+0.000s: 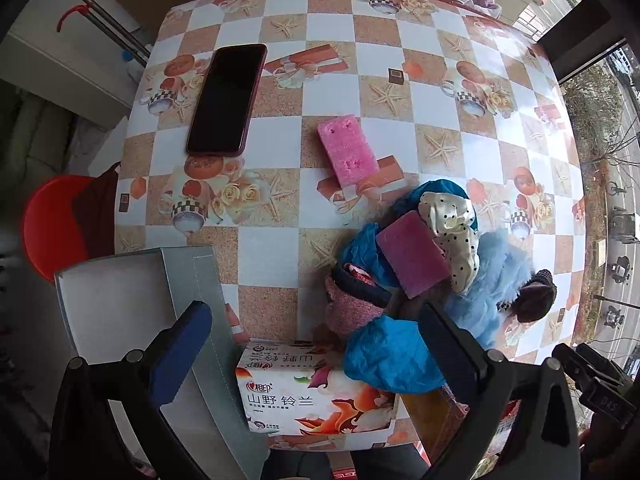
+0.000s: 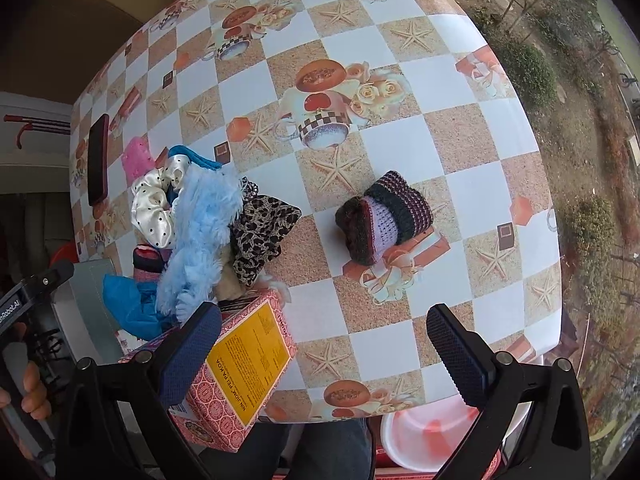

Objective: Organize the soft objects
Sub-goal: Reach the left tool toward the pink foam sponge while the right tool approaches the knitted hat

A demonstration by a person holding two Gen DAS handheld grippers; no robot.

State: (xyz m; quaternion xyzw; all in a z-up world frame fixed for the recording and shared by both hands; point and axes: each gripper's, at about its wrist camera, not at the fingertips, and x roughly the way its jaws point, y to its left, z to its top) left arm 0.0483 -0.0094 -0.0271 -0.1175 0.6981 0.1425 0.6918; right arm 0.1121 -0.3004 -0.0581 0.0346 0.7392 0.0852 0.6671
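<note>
Both hand-held grippers (image 1: 316, 344) (image 2: 324, 344) gape empty; grey box (image 1: 120, 312) seemingly holds nothing.

On the table (image 1: 400, 40), taking the pile of soft things (image 1: 420, 264) as landmark: sponge (image 1: 348, 149) behind it, phone (image 1: 227, 98) far left-behind, tissue pack (image 1: 316, 396) before it, knitted bundle (image 2: 386, 218) well right.

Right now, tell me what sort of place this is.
Probably a home dining spot beside a window: a table under a printed checkered oilcloth, a red plastic stool next to it, and a street with parked scooters outside the glass.
</note>
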